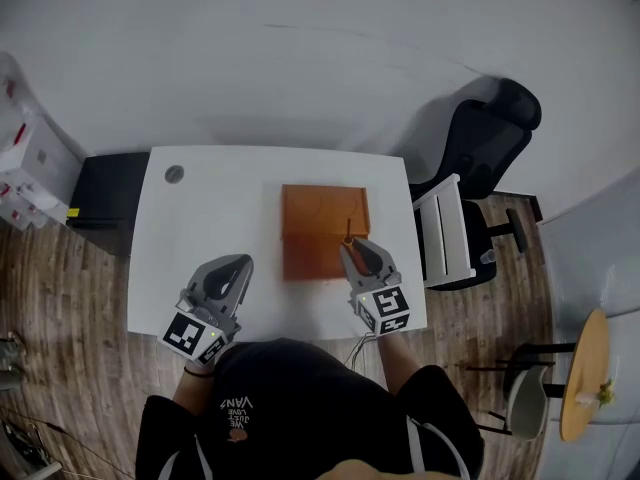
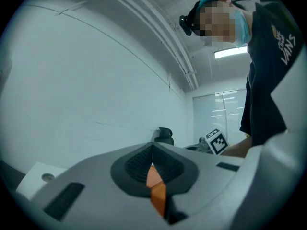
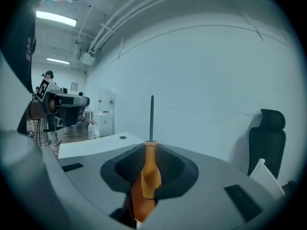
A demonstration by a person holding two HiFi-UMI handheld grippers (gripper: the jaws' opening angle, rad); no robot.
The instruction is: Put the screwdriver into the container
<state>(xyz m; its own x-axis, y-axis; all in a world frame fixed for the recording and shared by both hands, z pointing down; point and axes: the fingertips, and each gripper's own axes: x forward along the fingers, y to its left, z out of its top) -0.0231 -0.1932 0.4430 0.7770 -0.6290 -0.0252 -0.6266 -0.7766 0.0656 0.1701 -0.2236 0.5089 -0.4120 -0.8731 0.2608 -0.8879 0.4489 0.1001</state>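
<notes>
White wall and wood flooring frame a white surface (image 1: 215, 213) with a black office chair (image 1: 487, 143) off its right end and a low black cabinet (image 1: 106, 190) at its left end.

An orange-brown container (image 1: 315, 213), shallow and square, lies flat at the middle of the surface. As far as the head view shows, nothing is inside it; only faint lines mark its floor.

The left gripper (image 1: 236, 265) sits low over the near left part of the surface, well apart from the container. Its own view shows the left gripper's (image 2: 152, 169) jaws brought together with nothing caught between them.

The right gripper (image 1: 354, 252) is at the container's near right corner. Its jaws stand partly apart, clamped on the orange handle of the screwdriver (image 3: 149, 169), whose dark shaft sticks straight out past the fingertips. From the head view the screwdriver (image 1: 349, 231) reaches over the right side of the container, and whether its tip touches the floor of it cannot be told.

By my reading the pick-up is done and the tool has been carried to the container. What is left is to lower it inside and let the jaws part.

A small grey disc (image 1: 174, 174) lies near the far left corner of the surface.
</notes>
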